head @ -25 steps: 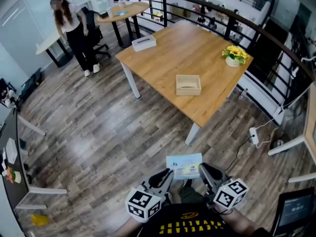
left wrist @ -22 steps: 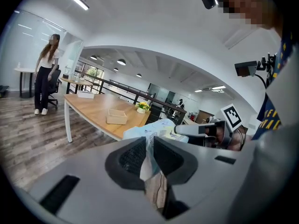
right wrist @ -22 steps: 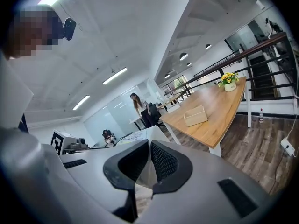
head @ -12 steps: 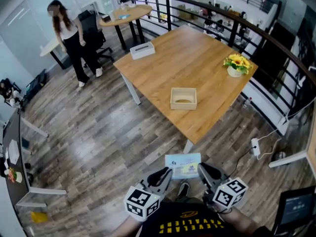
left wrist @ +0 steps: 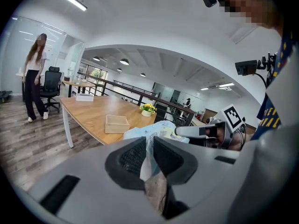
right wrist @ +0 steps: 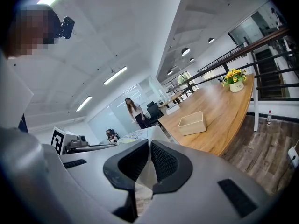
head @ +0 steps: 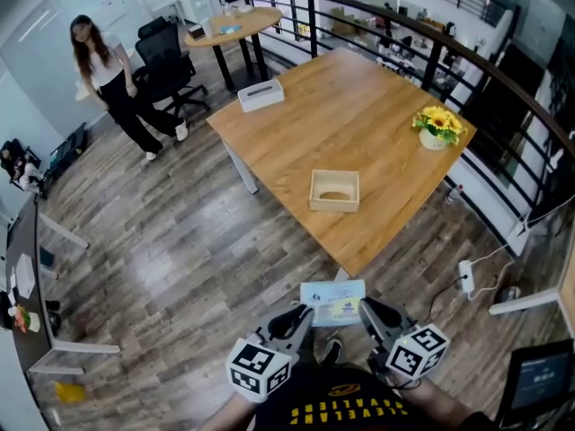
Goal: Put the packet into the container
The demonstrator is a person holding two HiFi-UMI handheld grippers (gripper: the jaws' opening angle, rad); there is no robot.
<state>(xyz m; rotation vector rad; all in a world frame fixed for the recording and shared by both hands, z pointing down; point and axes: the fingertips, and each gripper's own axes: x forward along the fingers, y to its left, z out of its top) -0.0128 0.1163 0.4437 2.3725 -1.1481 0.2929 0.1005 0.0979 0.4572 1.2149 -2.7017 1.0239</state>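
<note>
Two grips share the load: my left hand-held gripper [head: 303,316] and my right hand-held gripper [head: 367,309] each have their jaws pinched almost together on opposite edges of the packet [head: 333,301]. It hangs flat between them in the air, well short of the container [head: 334,206] and clear of the worktop [head: 377,97] that the container sits on.

I judge this to be the carrying step, with the drop not yet begun. Next, both grippers should travel forward together until the packet is over the container's open top. Then I lower it and let go, keeping the pull even so the thin film does not slip from either grip.

The head view alone shows the whole gap between packet and container, plus a flower pot [head: 433,138] and a white box [head: 260,94] beyond the container. Only the two gripper views show the film actually squeezed between the jaws, and the container's side wall seen from low down.
</note>
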